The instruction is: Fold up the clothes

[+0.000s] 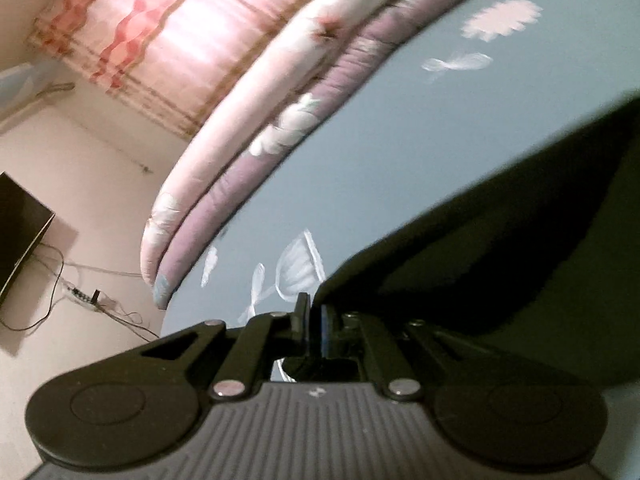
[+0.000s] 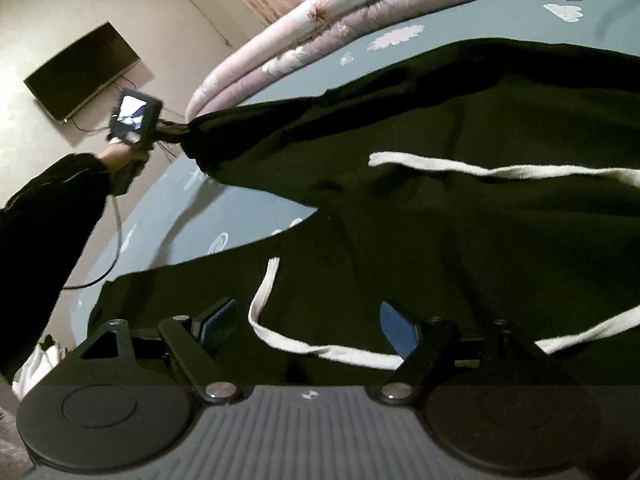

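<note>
Left arm: extended in a dark sleeve (image 2: 44, 216) toward 10 o'clock of the right wrist view, the hand (image 2: 124, 156) wrapped around the handle of the left gripper (image 2: 176, 128). Gripper state: jaws pressed together, pinching the end of a sleeve of the dark garment (image 2: 440, 208). The pinched sleeve runs taut from the gripper toward 3 o'clock, raised off the bed (image 2: 192, 208). In the left wrist view the same gripper (image 1: 314, 316) shows its fingers (image 1: 301, 312) closed at centre, the dark cloth (image 1: 500, 260) fanning away from them toward 2 o'clock.

Right gripper (image 2: 308, 328): pointed downward over the garment, jaws spread wide, blue pads (image 2: 218, 320) well apart. No cloth is pinched between them.

No containers are in view.

Garment position: spread over the blue patterned bed sheet, filling the right wrist view from centre to 3 o'clock. One white drawstring (image 2: 304, 344) lies between the right gripper's open jaws, curving up toward 11 o'clock; a second drawstring (image 2: 500, 170) lies farther off at 1 o'clock. A rolled floral quilt (image 2: 360, 12) lies along the far edge of the bed at 12 o'clock.
</note>
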